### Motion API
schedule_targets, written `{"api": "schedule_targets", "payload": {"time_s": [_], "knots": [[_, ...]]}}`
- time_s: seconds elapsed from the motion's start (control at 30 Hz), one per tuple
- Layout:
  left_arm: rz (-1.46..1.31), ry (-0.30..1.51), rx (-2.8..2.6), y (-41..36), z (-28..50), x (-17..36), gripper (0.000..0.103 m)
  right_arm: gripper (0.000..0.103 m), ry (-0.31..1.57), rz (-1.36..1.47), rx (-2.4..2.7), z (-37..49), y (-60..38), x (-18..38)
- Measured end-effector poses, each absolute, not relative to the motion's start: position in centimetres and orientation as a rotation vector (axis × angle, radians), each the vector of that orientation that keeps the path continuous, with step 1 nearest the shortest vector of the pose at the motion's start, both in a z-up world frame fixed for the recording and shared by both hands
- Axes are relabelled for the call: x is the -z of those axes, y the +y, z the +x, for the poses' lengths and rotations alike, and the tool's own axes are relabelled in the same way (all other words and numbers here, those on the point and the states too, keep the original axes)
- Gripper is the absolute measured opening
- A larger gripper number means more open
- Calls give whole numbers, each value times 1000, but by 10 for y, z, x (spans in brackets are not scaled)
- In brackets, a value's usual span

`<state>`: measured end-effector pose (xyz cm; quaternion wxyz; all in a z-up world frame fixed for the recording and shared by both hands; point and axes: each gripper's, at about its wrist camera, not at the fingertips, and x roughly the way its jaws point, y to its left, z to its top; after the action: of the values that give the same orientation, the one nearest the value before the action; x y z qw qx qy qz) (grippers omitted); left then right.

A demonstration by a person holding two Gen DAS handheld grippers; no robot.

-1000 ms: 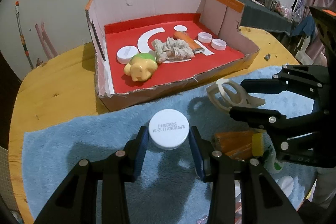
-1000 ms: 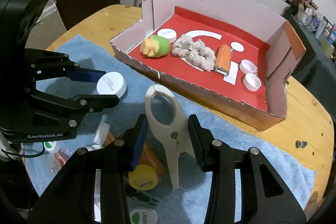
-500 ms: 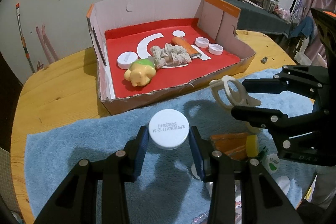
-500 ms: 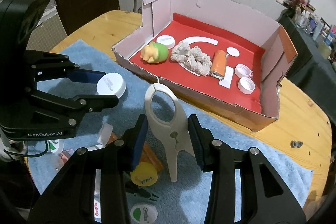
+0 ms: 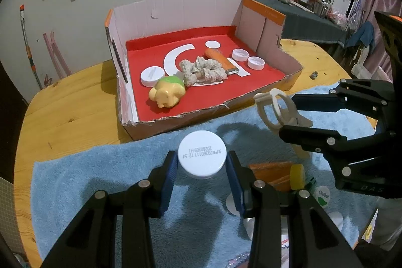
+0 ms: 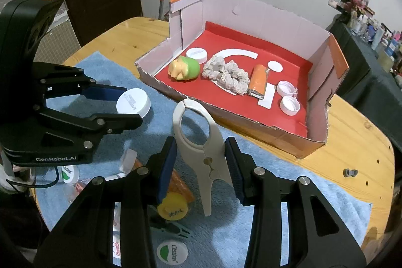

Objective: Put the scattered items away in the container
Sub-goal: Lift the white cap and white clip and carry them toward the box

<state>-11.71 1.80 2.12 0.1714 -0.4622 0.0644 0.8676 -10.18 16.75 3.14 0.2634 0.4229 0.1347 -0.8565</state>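
Observation:
My left gripper (image 5: pixel 201 168) is shut on a white round lid (image 5: pixel 201 154), held above the blue towel (image 5: pixel 100 182); the same lid (image 6: pixel 133 102) shows in the right wrist view. My right gripper (image 6: pixel 201 162) is shut on a white plastic clip-like opener (image 6: pixel 201 142), its ring end pointing at the box; the opener (image 5: pixel 279 107) also shows on the right of the left wrist view. The cardboard box (image 5: pixel 176 9) with a red floor (image 6: pixel 289 122) stands beyond both, holding a yellow-green toy (image 5: pixel 167 92), a lace scrunchie (image 5: pixel 203 68), an orange lighter (image 5: pixel 219 60) and several white lids.
On the towel under the grippers lie an orange packet (image 6: pixel 181 187), a yellow cap (image 6: pixel 173 209), a green-and-white cap (image 6: pixel 172 253) and other small bits. The wooden table (image 5: pixel 67 112) extends left of the box. A small metal bolt (image 6: pixel 350 172) lies at the right.
Both grippers have lifted a little with their items; the box looks slightly farther and lower in view. Neither grip has altered.

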Motion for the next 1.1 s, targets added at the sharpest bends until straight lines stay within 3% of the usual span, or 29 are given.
{"api": "schedule_targets", "payload": {"time_s": [1.1], "knots": [[-1211,198,-2521,28,-143,-71,42,38,376,1055,2400,-126,179,-91]]}}
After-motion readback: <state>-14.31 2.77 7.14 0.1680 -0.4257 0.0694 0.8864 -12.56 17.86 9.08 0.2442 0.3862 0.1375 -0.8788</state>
